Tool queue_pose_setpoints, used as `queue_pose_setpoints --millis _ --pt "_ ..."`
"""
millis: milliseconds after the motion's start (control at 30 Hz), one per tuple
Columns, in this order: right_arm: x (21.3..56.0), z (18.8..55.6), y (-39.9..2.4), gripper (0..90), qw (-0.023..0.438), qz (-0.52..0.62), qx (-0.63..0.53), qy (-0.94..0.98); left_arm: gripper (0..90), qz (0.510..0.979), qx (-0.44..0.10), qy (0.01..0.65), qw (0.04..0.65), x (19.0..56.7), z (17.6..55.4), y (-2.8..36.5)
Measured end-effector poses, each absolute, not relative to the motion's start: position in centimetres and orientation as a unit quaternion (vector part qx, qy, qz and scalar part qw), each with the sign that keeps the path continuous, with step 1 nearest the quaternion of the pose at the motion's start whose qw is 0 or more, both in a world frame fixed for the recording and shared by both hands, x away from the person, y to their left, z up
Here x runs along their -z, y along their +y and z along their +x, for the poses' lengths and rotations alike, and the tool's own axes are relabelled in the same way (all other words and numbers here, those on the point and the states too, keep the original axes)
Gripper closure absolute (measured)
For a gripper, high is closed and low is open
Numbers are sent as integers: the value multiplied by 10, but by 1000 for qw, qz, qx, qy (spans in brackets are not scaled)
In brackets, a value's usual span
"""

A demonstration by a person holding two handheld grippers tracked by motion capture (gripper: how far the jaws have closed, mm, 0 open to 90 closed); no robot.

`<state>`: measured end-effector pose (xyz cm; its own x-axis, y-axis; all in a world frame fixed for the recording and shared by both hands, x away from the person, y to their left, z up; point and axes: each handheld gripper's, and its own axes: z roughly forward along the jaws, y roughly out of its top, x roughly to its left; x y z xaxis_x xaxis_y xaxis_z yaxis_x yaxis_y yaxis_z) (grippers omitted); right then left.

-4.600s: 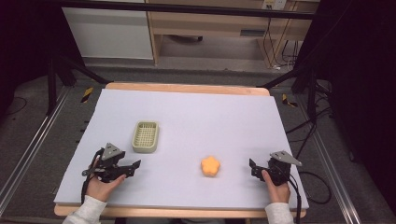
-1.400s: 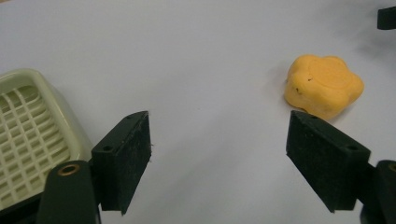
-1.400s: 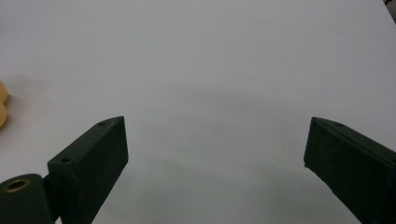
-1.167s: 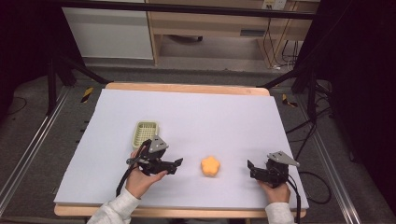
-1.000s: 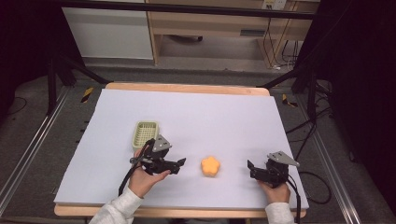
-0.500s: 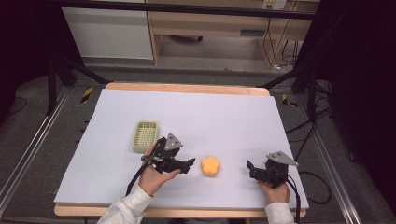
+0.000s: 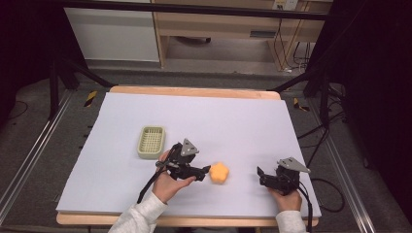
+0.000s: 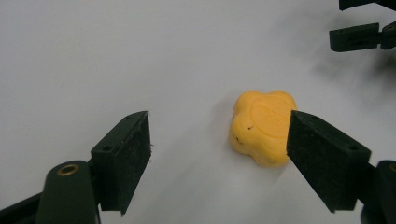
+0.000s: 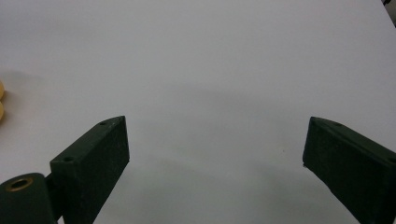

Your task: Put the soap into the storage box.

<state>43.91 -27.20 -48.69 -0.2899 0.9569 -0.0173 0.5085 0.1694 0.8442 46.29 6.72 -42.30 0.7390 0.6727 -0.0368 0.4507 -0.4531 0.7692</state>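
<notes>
Here, in the high view, the left gripper [image 7: 206,170] reaches toward a small yellow-orange flower-shaped plastic block [image 7: 219,173] lying near the front middle of the white table sheet [image 7: 233,121], its jaw tips just beside the block. A pale green slotted plastic basket [image 7: 151,141] sits to the left and a little farther back, with nothing visible inside. The right gripper [image 7: 260,174] rests apart at the near right.

In the left gripper view, the jaws stand wide; the block lies flat on the sheet between them, close against the right-hand pad, not yet clamped. A round embossed mark shows on its top face, too faint to read.

In the right gripper view, the jaws stand wide with bare sheet between, and the block's edge peeks in at far left.

Judging from this, the grasp is about to begin; closing, lifting and probably carrying to the basket all remain.
</notes>
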Motion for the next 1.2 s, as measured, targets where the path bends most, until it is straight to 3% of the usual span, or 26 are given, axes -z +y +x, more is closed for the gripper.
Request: queue_pose_setpoints --millis 1200 --pt "487 439 -271 72 289 521 -381 707 187 866 -117 313 372 431 469 22"
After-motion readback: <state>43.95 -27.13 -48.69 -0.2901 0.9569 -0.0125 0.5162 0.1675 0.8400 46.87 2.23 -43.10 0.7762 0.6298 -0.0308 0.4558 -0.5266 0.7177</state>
